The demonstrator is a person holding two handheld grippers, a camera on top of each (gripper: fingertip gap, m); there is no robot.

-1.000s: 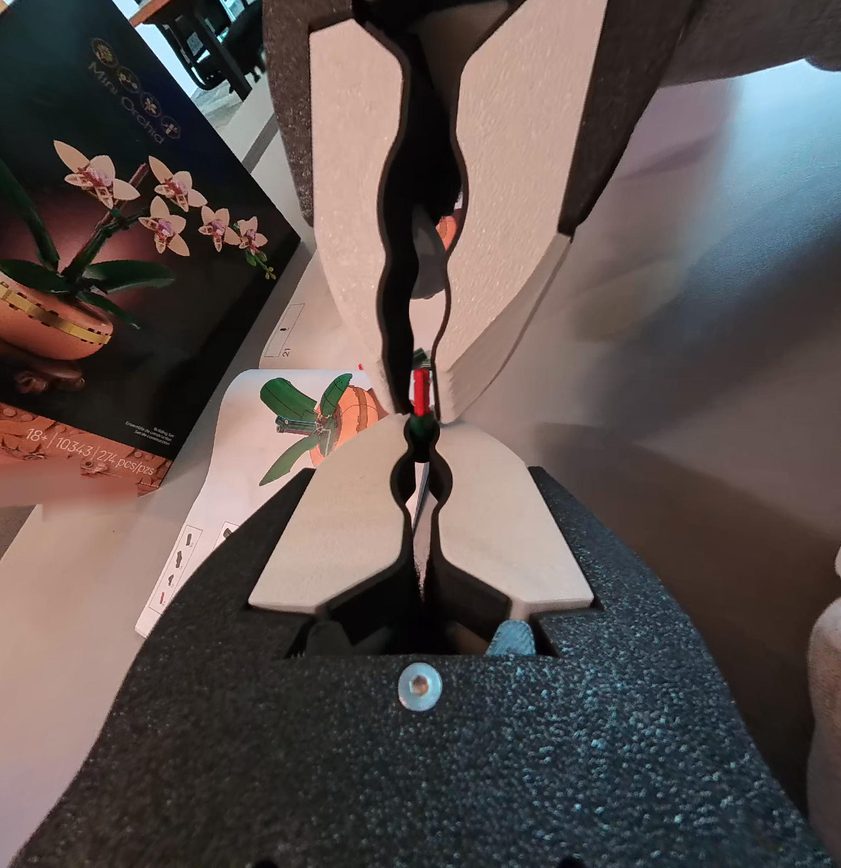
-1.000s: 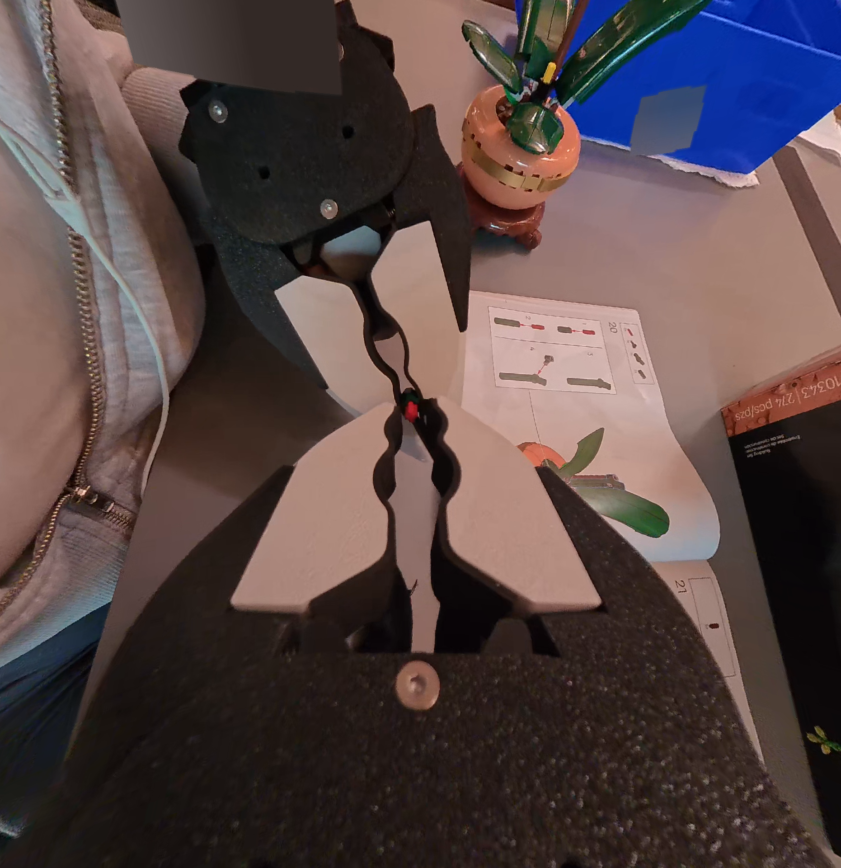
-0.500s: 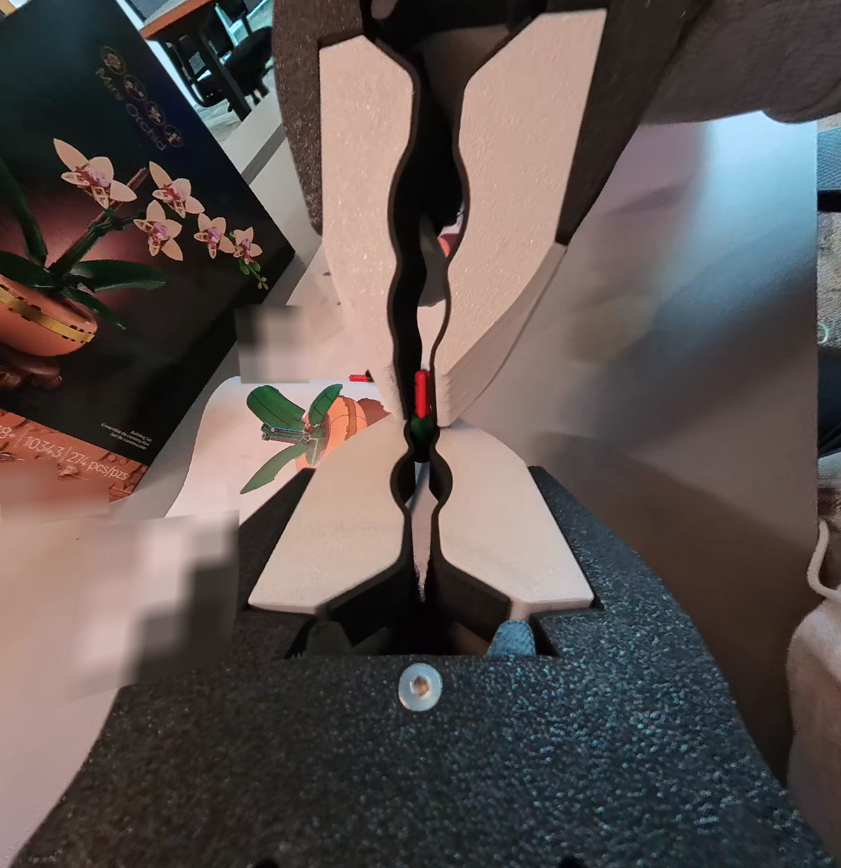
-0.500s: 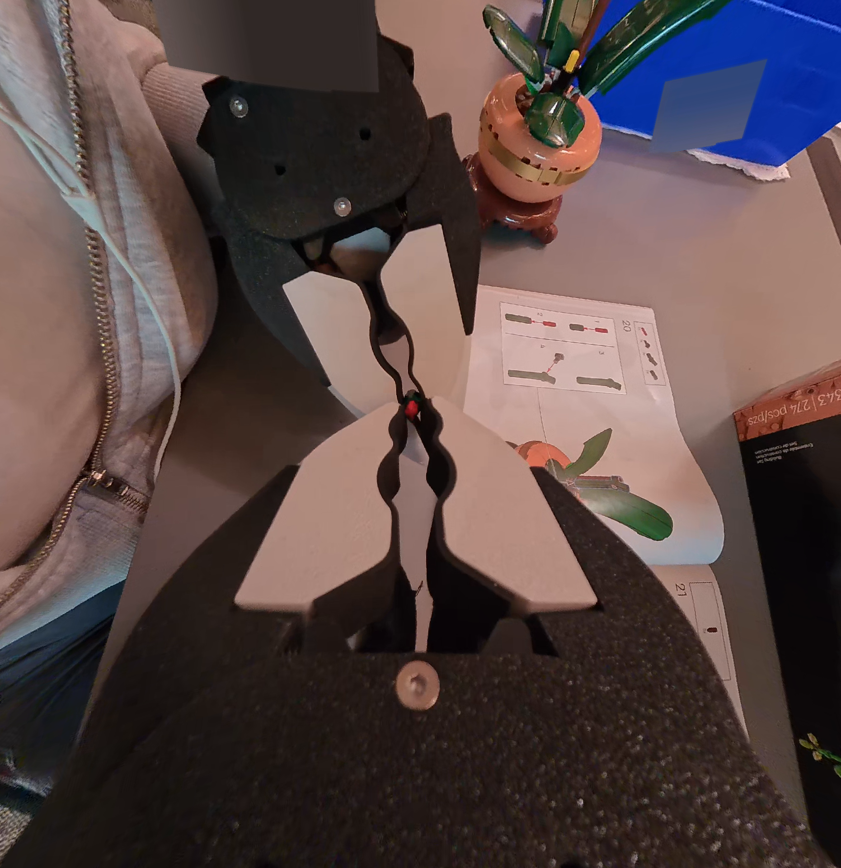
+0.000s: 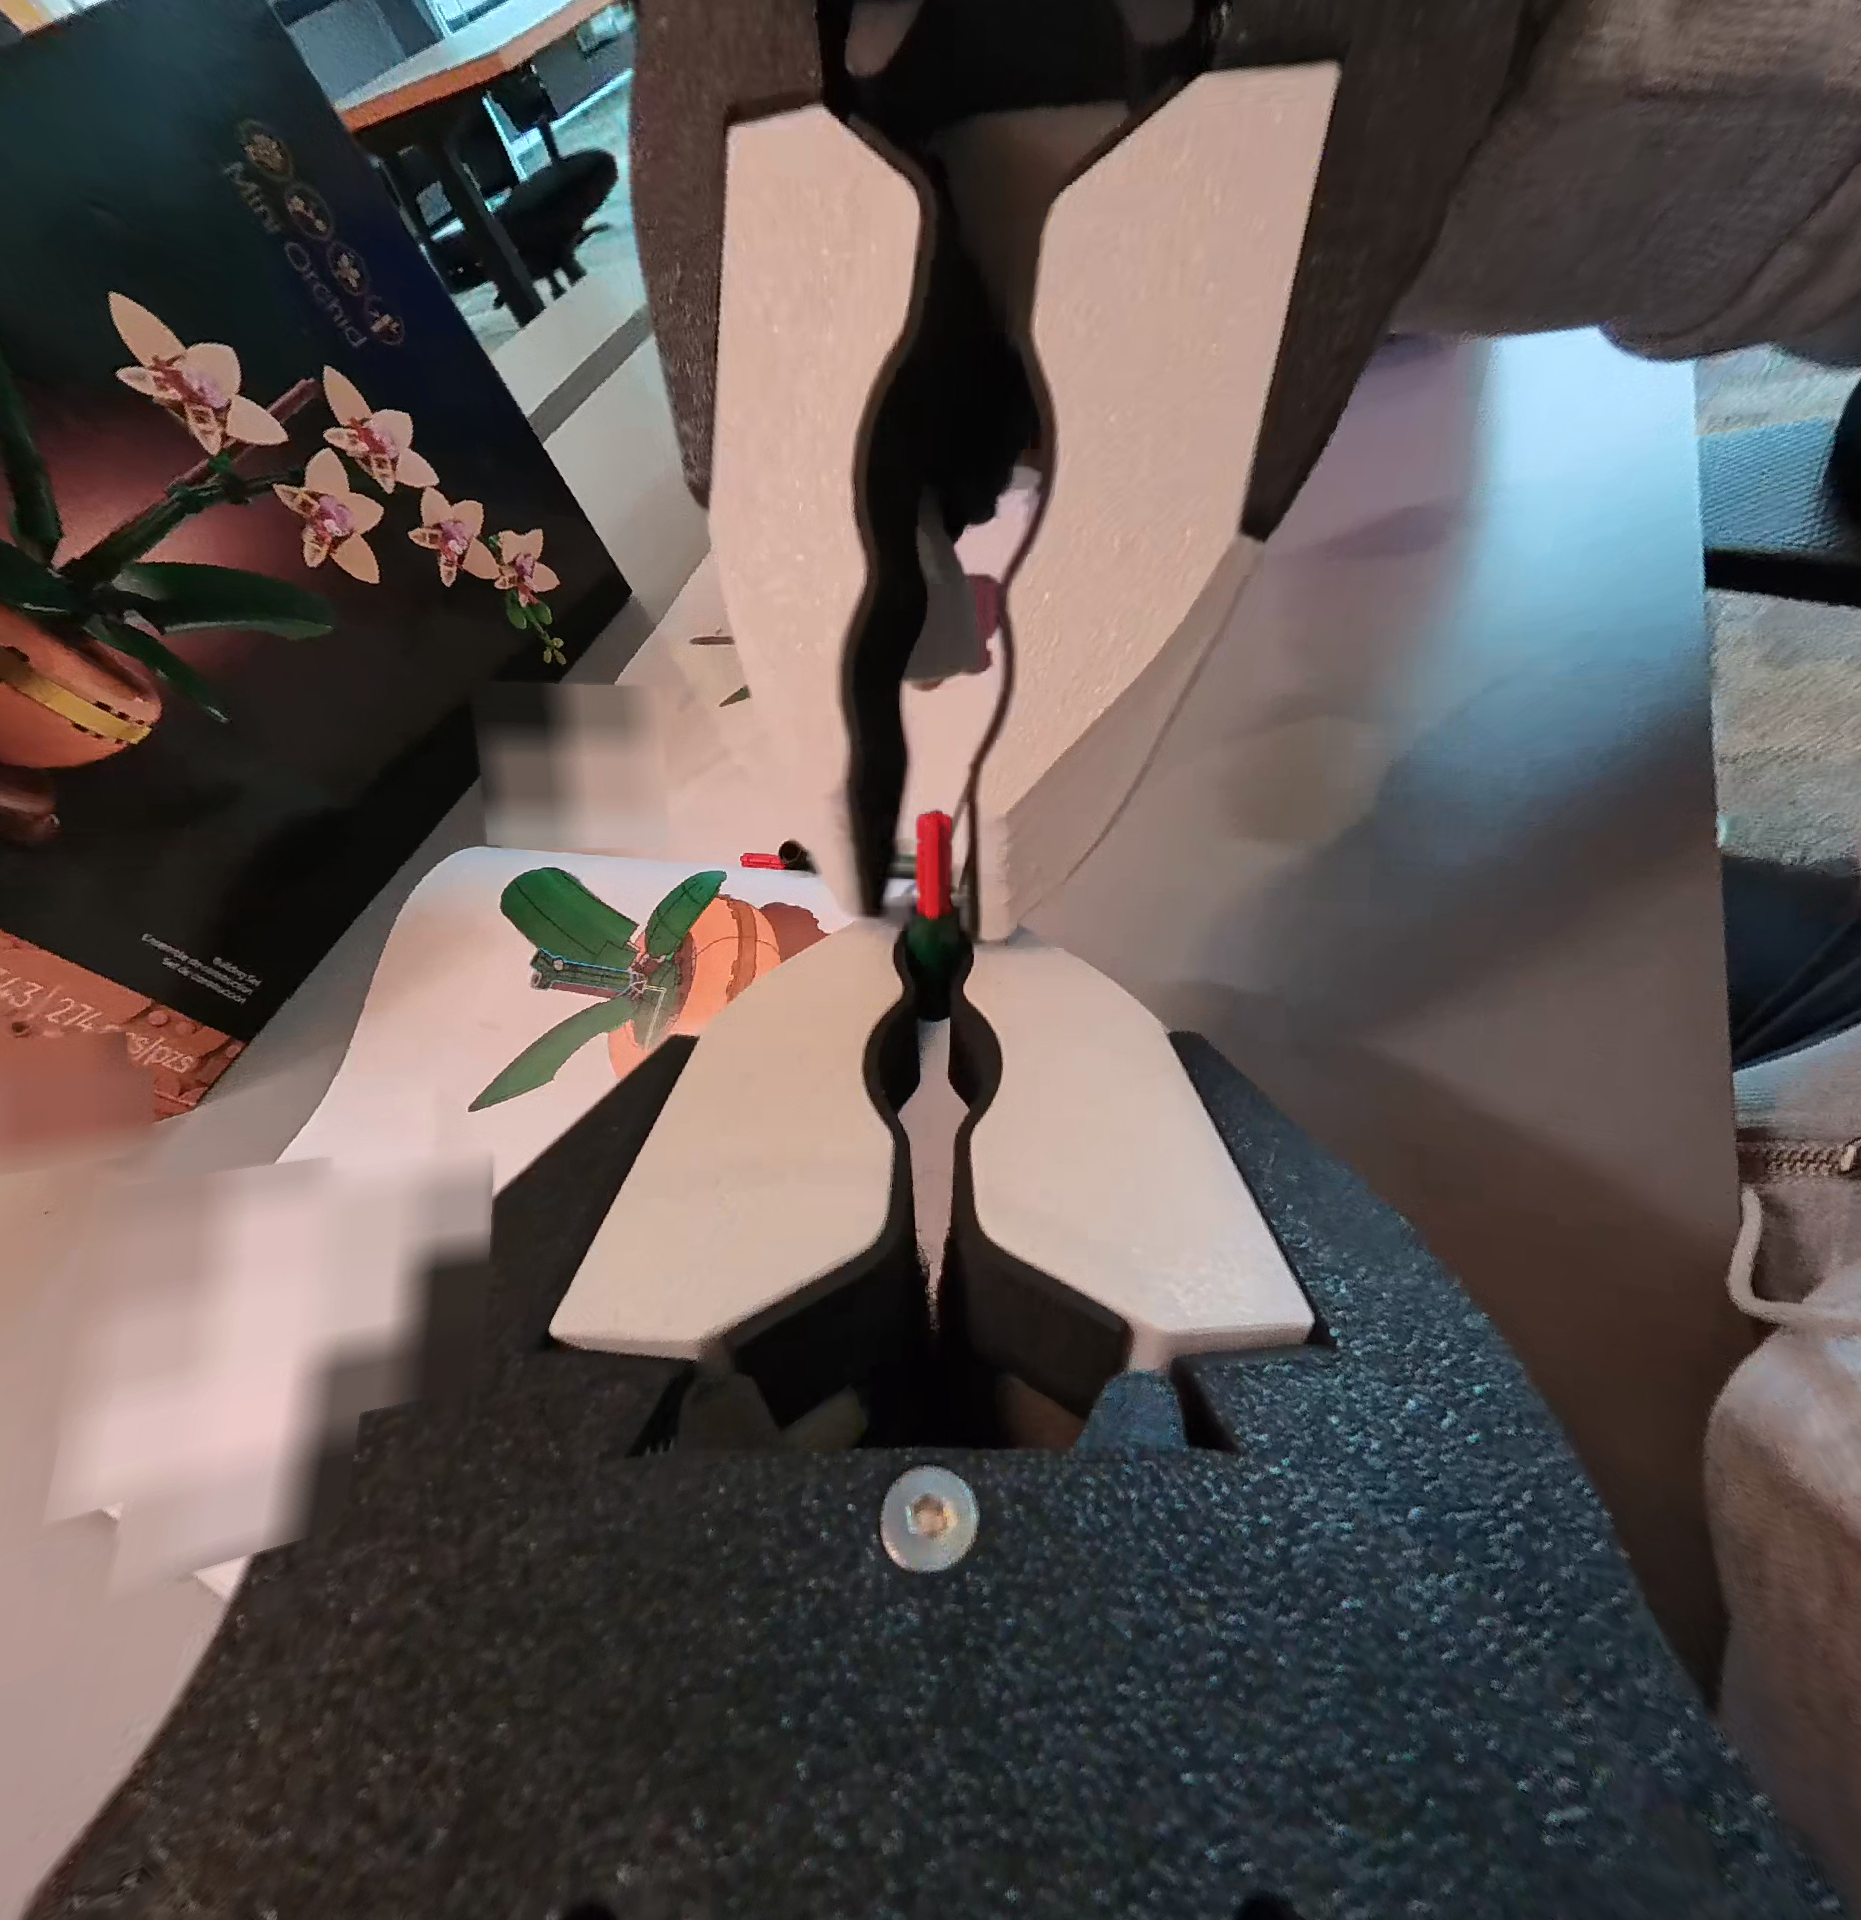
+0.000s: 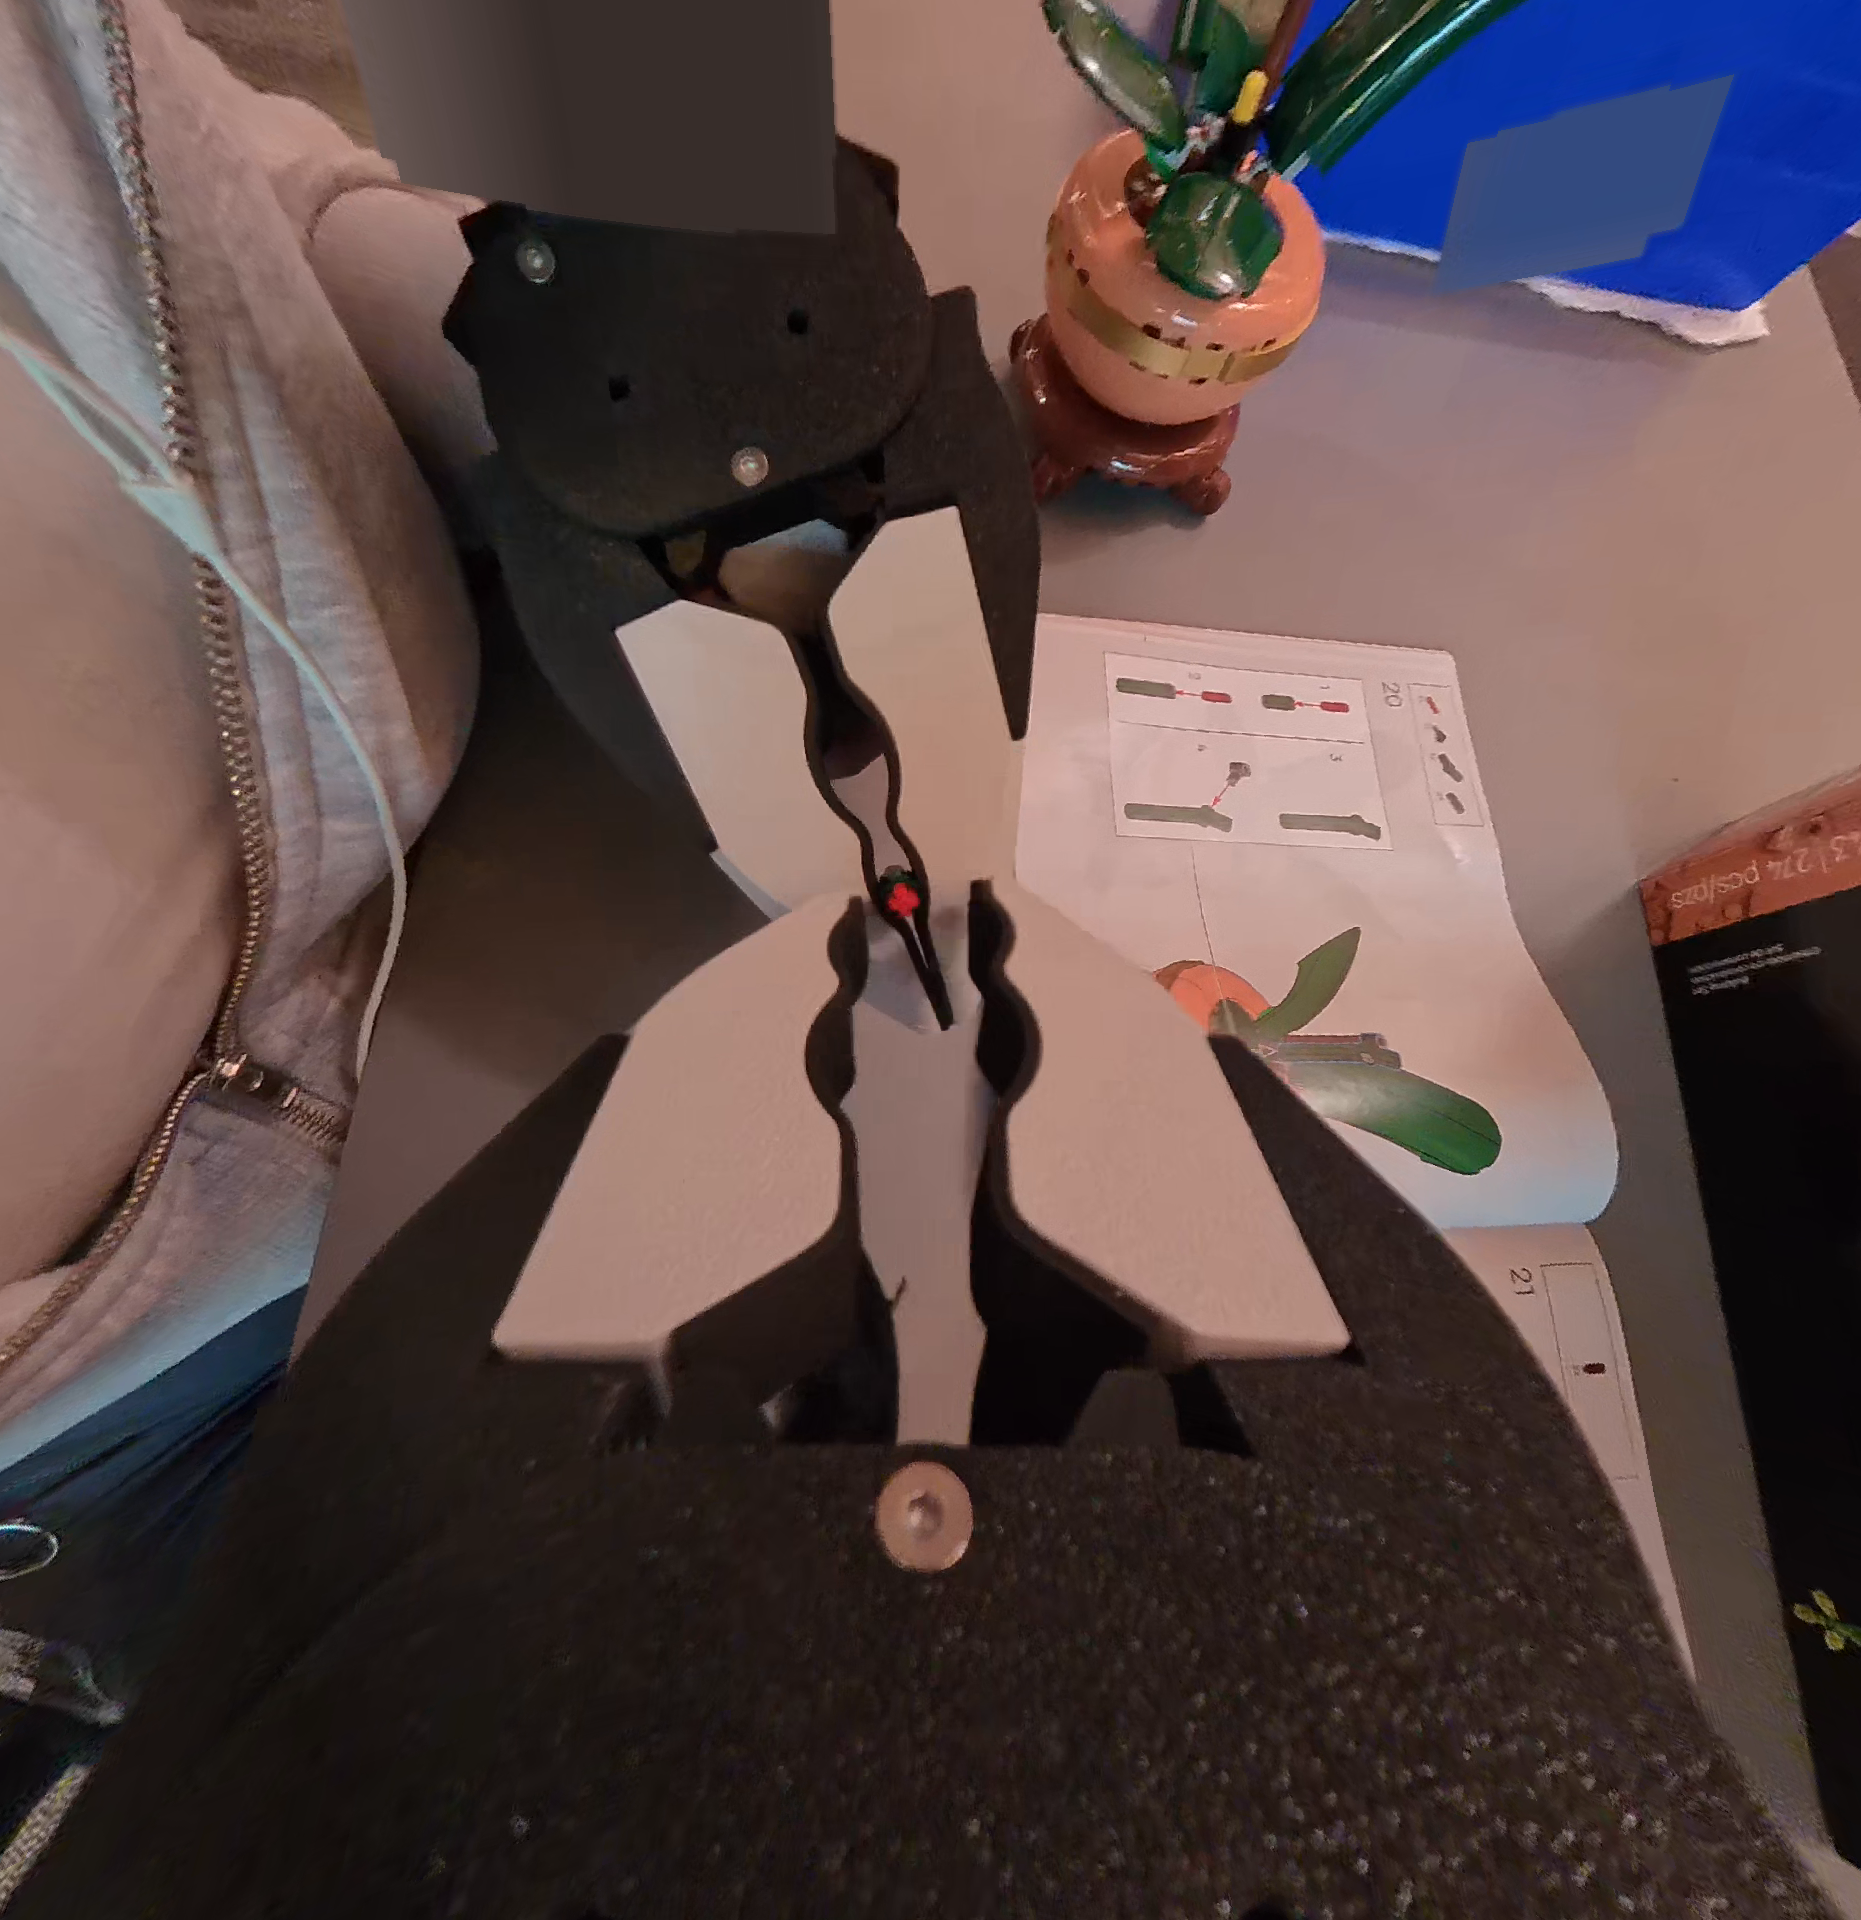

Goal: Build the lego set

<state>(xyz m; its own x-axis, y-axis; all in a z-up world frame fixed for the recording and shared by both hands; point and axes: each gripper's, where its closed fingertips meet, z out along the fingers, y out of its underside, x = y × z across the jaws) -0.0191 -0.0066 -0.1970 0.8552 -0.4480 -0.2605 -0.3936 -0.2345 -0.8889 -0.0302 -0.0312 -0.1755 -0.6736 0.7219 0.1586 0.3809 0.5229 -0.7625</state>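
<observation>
My left gripper (image 5: pixel 931 940) is shut on a small dark green lego stem piece (image 5: pixel 931 971). A red pin (image 5: pixel 932 878) sticks out of the piece's end. My right gripper (image 6: pixel 910 914) faces it tip to tip. Its fingers are open, one on each side of the red pin (image 6: pixel 902 902), with a clear gap. In the right wrist view, the tips of the left gripper (image 6: pixel 934 1008) reach in between my open fingers. The partly built orchid pot (image 6: pixel 1180 301), peach with a gold band, a brown base and green leaves, stands on the grey table (image 6: pixel 1477 499) behind.
The open instruction booklet (image 6: pixel 1321 883) lies under and to the right of the grippers; it also shows in the left wrist view (image 5: pixel 469 997). The dark set box (image 5: pixel 178 520) stands beside it. A blue bin (image 6: pixel 1632 135) sits behind the pot. A person's grey zip jacket (image 6: pixel 126 727) is close on the left. The tips of both grippers are at nearly the same place.
My right gripper has opened off the red pin, which stays in the green piece held by the left gripper. Both grippers shifted slightly.
</observation>
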